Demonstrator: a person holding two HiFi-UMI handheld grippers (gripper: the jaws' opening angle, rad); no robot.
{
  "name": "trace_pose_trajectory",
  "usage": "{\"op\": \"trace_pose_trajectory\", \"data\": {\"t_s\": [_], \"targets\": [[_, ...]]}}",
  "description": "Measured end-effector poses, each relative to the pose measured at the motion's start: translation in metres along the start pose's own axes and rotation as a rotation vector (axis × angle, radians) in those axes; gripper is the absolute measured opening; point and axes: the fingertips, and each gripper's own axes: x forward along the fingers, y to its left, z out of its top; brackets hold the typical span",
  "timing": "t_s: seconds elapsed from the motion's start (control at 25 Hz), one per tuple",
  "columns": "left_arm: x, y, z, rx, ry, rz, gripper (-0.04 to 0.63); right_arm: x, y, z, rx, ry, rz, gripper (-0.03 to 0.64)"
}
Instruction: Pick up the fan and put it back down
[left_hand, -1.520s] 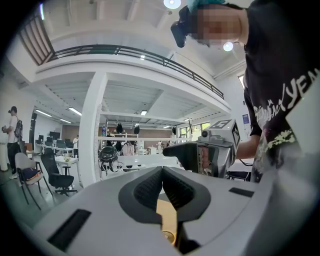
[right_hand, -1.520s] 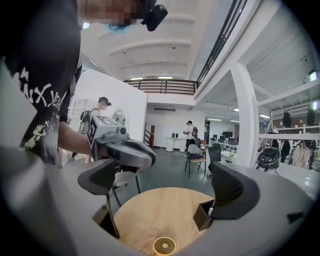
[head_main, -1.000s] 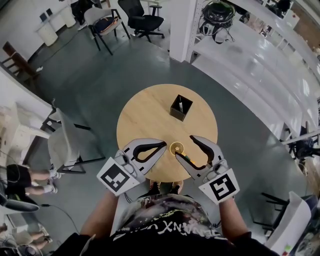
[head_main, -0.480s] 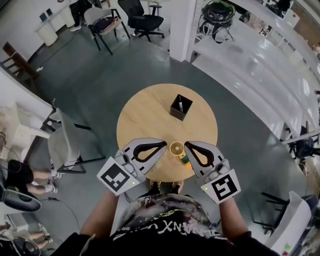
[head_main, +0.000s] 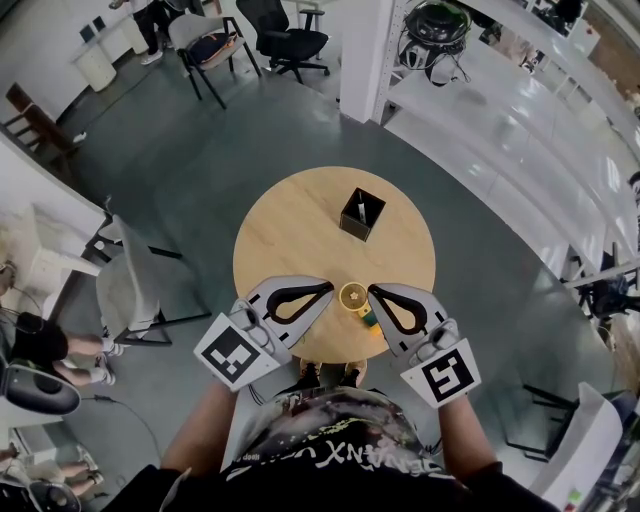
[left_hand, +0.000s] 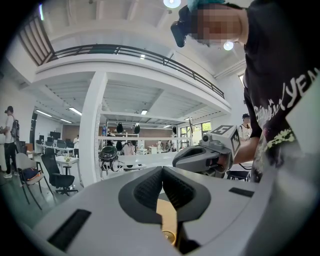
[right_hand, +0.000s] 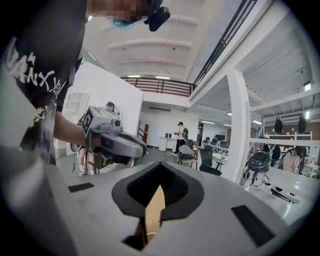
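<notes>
A small yellow fan (head_main: 353, 297) with a green part at its near side stands at the near edge of the round wooden table (head_main: 290, 230). My left gripper (head_main: 328, 288) hovers just left of the fan, its jaws together and empty (left_hand: 161, 170). My right gripper (head_main: 371, 291) sits just right of it, also shut, and no part of the fan shows between its pads (right_hand: 159, 167). Through the gap under the left jaws I glimpse the fan's round grille (left_hand: 169, 236). Whether the right gripper touches the fan I cannot tell.
A black square pen holder (head_main: 361, 215) stands on the far half of the table. A grey chair (head_main: 130, 285) is on the floor to the left, office chairs (head_main: 290, 40) and a white column (head_main: 365, 50) farther off. People stand in the background.
The right gripper's jaws have gone from wide open around the fan's side to fully shut. Neither hand has shifted, and the left gripper is unchanged.
</notes>
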Motion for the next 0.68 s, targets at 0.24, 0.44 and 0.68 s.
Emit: {"op": "trace_pose_trajectory", "data": {"t_s": [0.24, 0.44, 0.68], "targets": [[-0.0003, -0.0006, -0.0019, 0.000, 0.002, 0.001, 0.018, 0.0001, 0.0005, -0.0020, 0.000, 0.000, 0.000, -0.002], [0.0005, -0.0013, -0.0013, 0.002, -0.002, 0.000, 0.018, -0.0010, -0.0010, -0.0023, 0.007, 0.001, -0.005, -0.002], [0.0005, -0.0018, -0.0004, -0.004, 0.004, 0.003, 0.018, -0.0022, -0.0011, -0.0013, -0.003, -0.001, 0.001, -0.002]]}}
